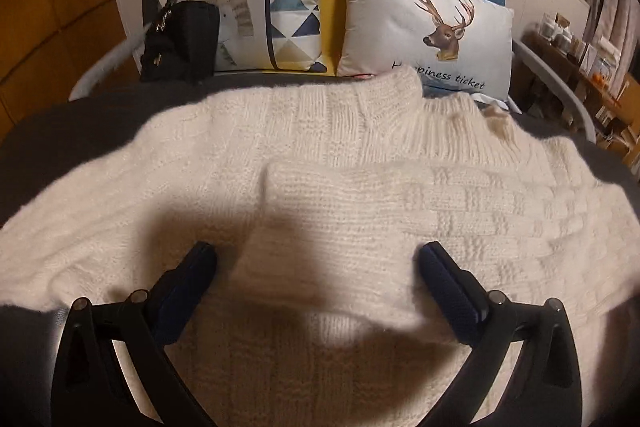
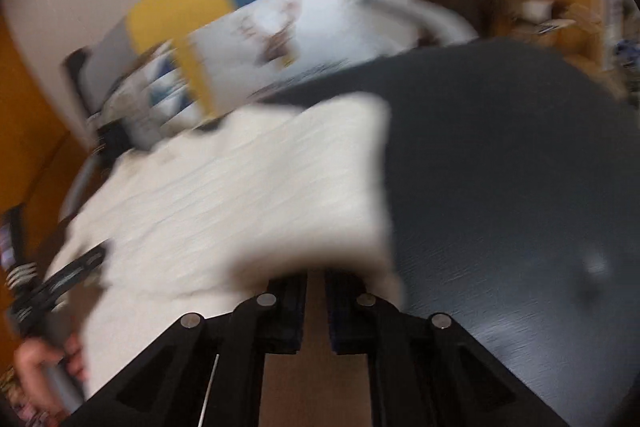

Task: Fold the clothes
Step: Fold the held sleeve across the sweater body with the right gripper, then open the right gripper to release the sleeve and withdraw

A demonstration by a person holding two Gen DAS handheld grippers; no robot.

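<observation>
A cream knitted sweater [image 1: 320,187] lies spread on a dark table [image 1: 72,131], collar toward the far side, with one part folded over its middle. My left gripper [image 1: 316,263] is open and hovers just above the sweater's near half, holding nothing. In the blurred right wrist view, my right gripper [image 2: 316,277] is shut on a fold of the sweater [image 2: 280,187] and holds it lifted above the dark table [image 2: 500,187]. The left gripper [image 2: 68,275] also shows there at the far left, held by a hand.
Behind the table stand a triangle-pattern pillow [image 1: 288,15], a deer-print pillow [image 1: 428,23] and a black bag [image 1: 180,43]. Cluttered shelves [image 1: 580,47] line the right wall. An orange wall is on the left.
</observation>
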